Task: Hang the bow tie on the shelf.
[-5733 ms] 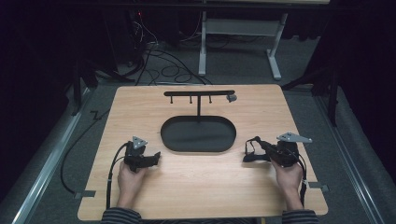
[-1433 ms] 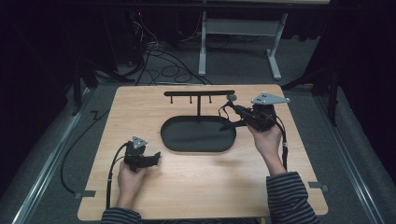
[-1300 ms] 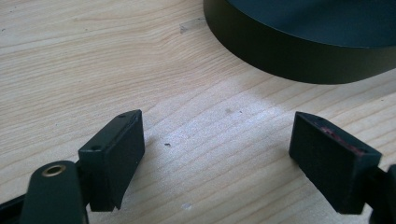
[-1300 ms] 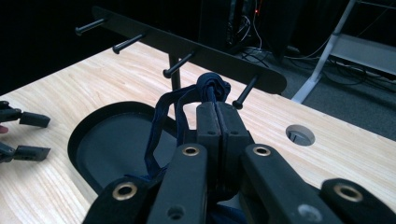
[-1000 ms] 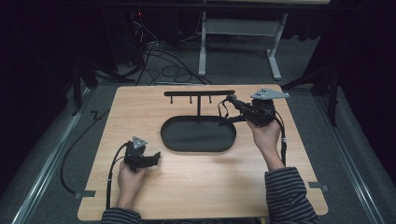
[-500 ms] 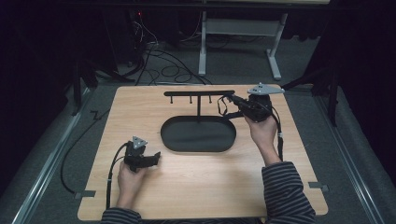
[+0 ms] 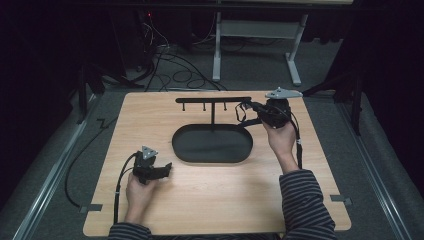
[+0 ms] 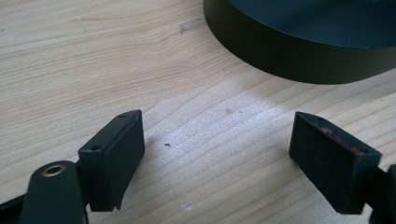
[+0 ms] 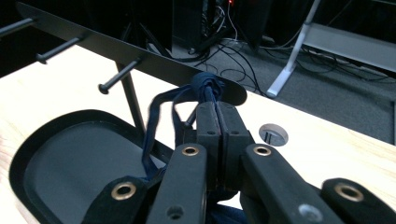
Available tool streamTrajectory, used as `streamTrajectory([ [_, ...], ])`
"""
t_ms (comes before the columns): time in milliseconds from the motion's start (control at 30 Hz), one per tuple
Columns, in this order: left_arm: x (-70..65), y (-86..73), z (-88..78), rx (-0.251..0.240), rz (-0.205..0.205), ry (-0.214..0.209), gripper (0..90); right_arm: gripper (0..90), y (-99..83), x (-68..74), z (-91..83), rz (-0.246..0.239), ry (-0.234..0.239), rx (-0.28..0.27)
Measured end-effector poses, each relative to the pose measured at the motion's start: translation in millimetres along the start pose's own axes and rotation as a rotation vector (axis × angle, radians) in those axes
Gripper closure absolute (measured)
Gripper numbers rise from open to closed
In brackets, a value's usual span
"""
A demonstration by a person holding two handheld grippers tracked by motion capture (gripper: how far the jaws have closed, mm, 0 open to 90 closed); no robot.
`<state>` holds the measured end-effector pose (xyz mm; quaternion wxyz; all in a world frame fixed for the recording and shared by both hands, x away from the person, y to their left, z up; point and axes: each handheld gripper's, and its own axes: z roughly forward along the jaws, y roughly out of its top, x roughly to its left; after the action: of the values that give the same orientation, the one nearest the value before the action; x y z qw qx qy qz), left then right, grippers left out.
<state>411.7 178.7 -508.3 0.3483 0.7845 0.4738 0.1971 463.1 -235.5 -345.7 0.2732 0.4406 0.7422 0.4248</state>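
Note:
A black rack [image 7: 212, 100] with a crossbar and several pegs stands at the back of a black oval tray [image 7: 212, 145]. My right gripper [image 7: 248, 106] is at the crossbar's right end, shut on a dark blue cord loop [image 7: 241, 114]. In the right gripper view the jaws [image 9: 217, 109] pinch the cord's knot [image 9: 208, 84] just below the bar's end [image 9: 140, 53], and the loop [image 9: 161, 116] hangs to the left over the tray [image 9: 70, 163]. My left gripper [image 7: 167, 167] rests on the table at the front left, open [image 8: 217, 154] over bare wood, near the tray wall [image 8: 299, 60].
The wooden table [image 7: 150, 120] has a round cable hole [image 9: 273, 134] near its back right. Beyond its far edge are floor cables [image 7: 170, 60] and a white desk frame [image 7: 255, 45]. Metal rails run along both sides.
My right gripper has travelled from the table's front right to the rack's right end with the cord, then crept a little farther in along the bar. The left gripper has not moved.

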Motion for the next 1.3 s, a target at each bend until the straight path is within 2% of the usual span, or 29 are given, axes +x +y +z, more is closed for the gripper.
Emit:
streamTrajectory([
  [367, 0.1, 0.1, -0.1, 0.001, 0.0, -0.001, 18.6, 89.8, -1.9, -2.6, 4.0, 0.011, -0.019, 0.018],
  [800, 0.0, 0.0, 0.0, 0.0, 0.0, 0.0, 18.6, 81.4, -1.9, -0.1, 4.9, 0.013, -0.015, 0.015],
  [1000, 0.0, 0.0, 0.0, 0.0, 0.0, 0.0, 18.6, 68.2, -2.4, -0.7, 1.5, 0.031, 0.012, 0.01],
  [1033, 0.1, 0.1, -0.1, 0.002, 0.001, -0.001, 18.6, 68.2, -2.4, -0.7, 1.5, 0.031, 0.012, 0.01],
  [1167, 0.1, 0.1, -0.1, 0.002, 0.001, -0.001, 18.6, 58.8, -5.1, -3.6, -6.8, 0.046, 0.02, -0.012],
  [1300, 0.1, 0.1, -0.1, 0.002, 0.001, -0.002, 18.6, 54.9, -8.2, -6.9, -11.0, 0.059, 0.021, -0.02],
])
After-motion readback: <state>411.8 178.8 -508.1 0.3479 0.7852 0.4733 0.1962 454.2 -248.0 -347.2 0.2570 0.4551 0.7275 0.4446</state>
